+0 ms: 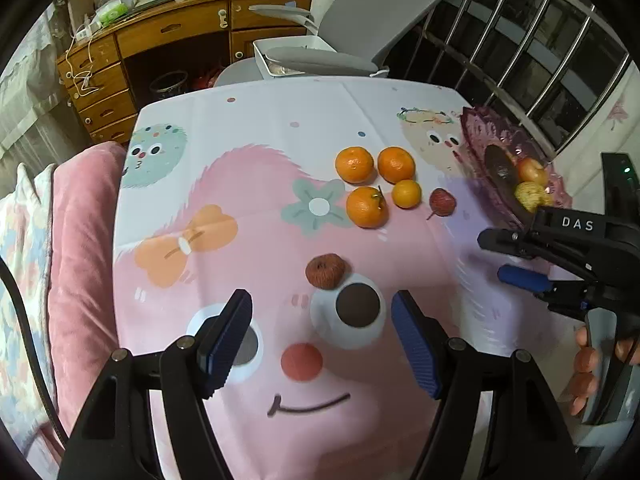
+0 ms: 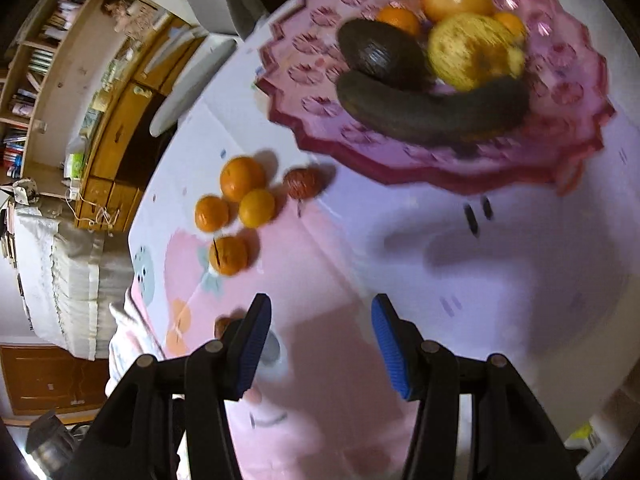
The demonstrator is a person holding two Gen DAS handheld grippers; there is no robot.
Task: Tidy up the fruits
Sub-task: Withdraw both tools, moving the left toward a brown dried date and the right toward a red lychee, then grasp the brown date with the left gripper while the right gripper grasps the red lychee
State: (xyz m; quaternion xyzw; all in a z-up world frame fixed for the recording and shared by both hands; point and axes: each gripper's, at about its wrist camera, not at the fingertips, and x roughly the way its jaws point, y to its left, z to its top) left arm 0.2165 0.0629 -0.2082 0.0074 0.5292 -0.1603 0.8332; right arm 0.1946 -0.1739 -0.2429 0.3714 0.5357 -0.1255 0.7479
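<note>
My left gripper (image 1: pixel 322 338) and right gripper (image 2: pixel 320 346) both hang spread and empty. Bare tablecloth (image 1: pixel 248 264) lies under both; the wrinkled fruit (image 1: pixel 325 271) sits just ahead of my left, the purple plate (image 2: pixel 304 80) rim ahead of my right.

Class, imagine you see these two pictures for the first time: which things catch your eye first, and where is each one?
The cluster of four oranges glows against the pastel cartoon tablecloth near the table's middle. To its right, at the table edge, a pink scalloped fruit plate holds dark, yellow and orange fruit. Nearer, a lone brownish-red fruit lies ahead of the open left hand-held gripper.
</note>
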